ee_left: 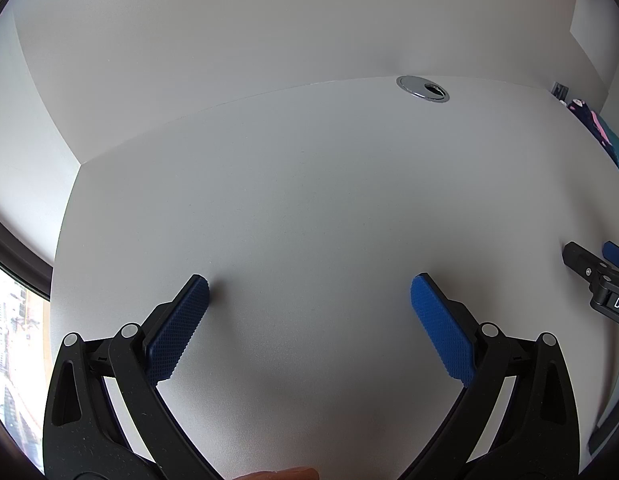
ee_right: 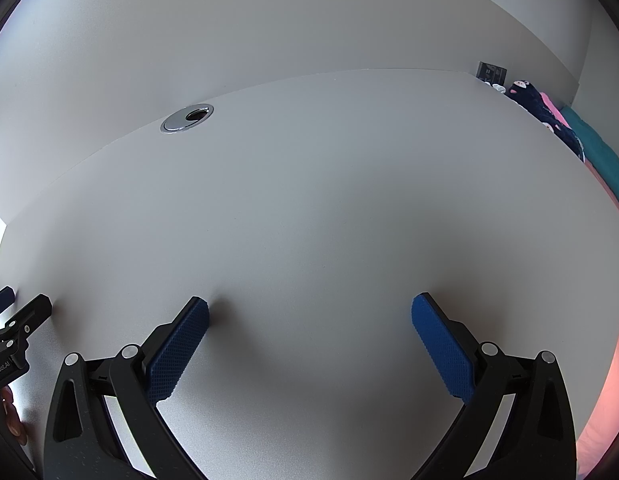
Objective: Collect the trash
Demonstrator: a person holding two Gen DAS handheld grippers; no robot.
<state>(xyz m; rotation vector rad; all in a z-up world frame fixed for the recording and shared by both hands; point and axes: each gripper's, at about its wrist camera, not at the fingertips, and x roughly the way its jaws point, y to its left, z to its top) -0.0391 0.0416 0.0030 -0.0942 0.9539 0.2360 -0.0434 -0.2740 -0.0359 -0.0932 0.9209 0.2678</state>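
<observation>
**Left wrist and right wrist: 2 spread grippers over a grey desk**

Left wrist shows our left gripper (ee_left: 309, 284) with its 2 blue pads (ee_left: 441, 328) spread wide apart, nothing between them, above the grey desk (ee_left: 309, 184). At the right edge we see the right gripper (ee_left: 597, 276), whose label reads only "DA" before the frame cuts it. Only this view catches a window (ee_left: 13, 320) at the far left.

Right wrist shows our right gripper (ee_right: 309, 304) equally spread, holding nothing. The left gripper (ee_right: 17, 328) enters at the left, its label partly readable as "enRobot.AI". Both views show the chrome cable grommet (ee_right: 187, 117); the patterned dark fabric (ee_right: 545, 108) and teal cloth (ee_right: 601, 152) lie clearest here. We see no trash in either view.
</observation>
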